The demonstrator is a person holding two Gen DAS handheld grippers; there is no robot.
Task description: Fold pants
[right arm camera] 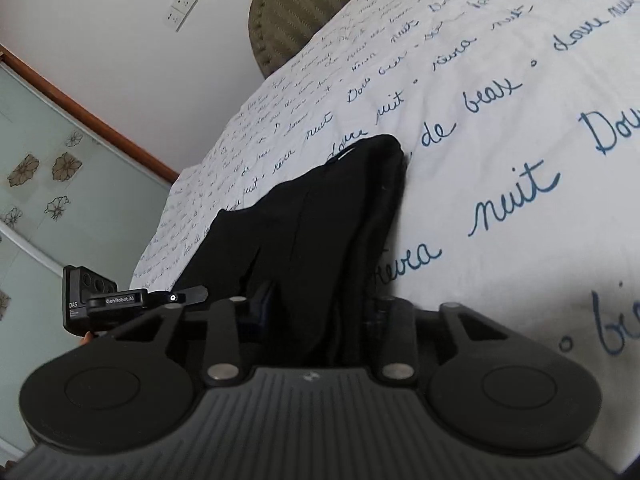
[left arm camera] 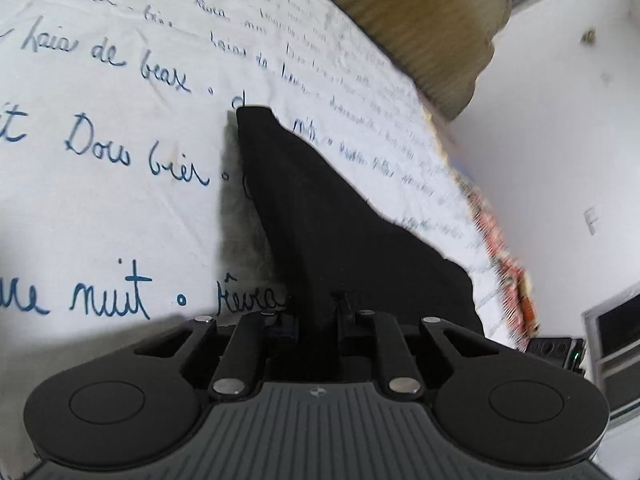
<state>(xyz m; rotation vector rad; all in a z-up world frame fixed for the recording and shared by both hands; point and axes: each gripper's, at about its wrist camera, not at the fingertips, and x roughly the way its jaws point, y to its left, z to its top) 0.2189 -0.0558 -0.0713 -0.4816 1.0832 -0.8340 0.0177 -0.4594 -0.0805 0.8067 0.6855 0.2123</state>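
pants (left arm camera: 332, 220) lie on printed bedsheet (left arm camera: 120, 208), both left hand-held gripper (left arm camera: 316, 312) and right hand-held gripper (right arm camera: 320, 312) pinching them.

Two wrist fisheyes, each low and close over the bedsheet (left arm camera: 120, 200), angled down, sharing the black pants (right arm camera: 320, 220)

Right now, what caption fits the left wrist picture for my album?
Left gripper shut on black pants lying on a white bedsheet with blue writing.

Both grippers are matte black: the left gripper (left arm camera: 316, 312) and right gripper (right arm camera: 316, 308) share ribbed grey bases, round side discs and silver rivets.
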